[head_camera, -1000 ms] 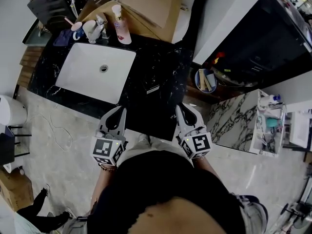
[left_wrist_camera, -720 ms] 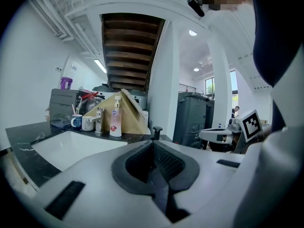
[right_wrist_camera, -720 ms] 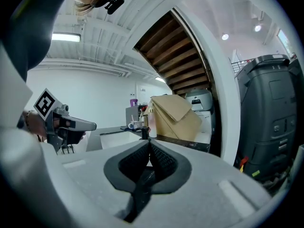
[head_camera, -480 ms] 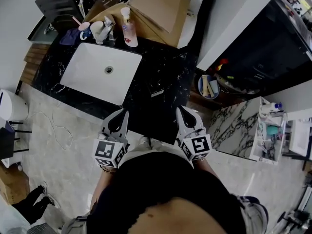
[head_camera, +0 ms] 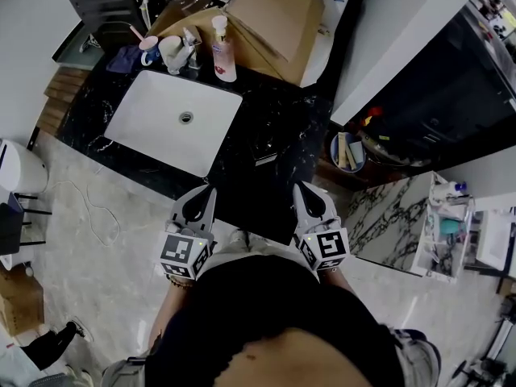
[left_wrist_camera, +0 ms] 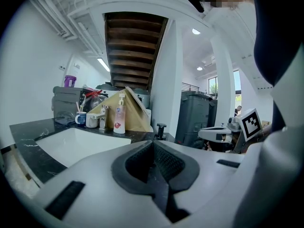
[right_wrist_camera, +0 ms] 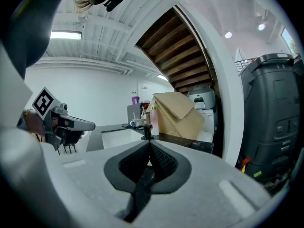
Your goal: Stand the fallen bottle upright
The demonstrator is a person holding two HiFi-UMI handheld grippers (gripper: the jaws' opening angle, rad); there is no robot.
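Observation:
A small dark pump bottle [head_camera: 262,149] rests on the black counter [head_camera: 282,111] right of the white sink [head_camera: 173,119]. Its pump head [left_wrist_camera: 161,128] points up in the left gripper view, and the right gripper view shows the bottle [right_wrist_camera: 146,130] just past the jaw tips; its body is hidden there. A pale pump bottle [head_camera: 223,48] stands upright behind the sink. My left gripper [head_camera: 207,193] and right gripper [head_camera: 303,189] hover at the counter's near edge, both shut and empty, well short of the dark bottle.
Cups [head_camera: 160,51] and a tap [head_camera: 191,43] line the back of the sink. Folded cardboard [head_camera: 270,18] leans behind the counter. A small bin [head_camera: 347,151] sits right of the counter, beside a marbled shelf unit [head_camera: 419,216]. A white stool [head_camera: 16,168] stands on the floor at left.
The head view has shifted, so the counter and sink sit lower and further right in the picture. Both grippers stay in nearly the same place by the body.

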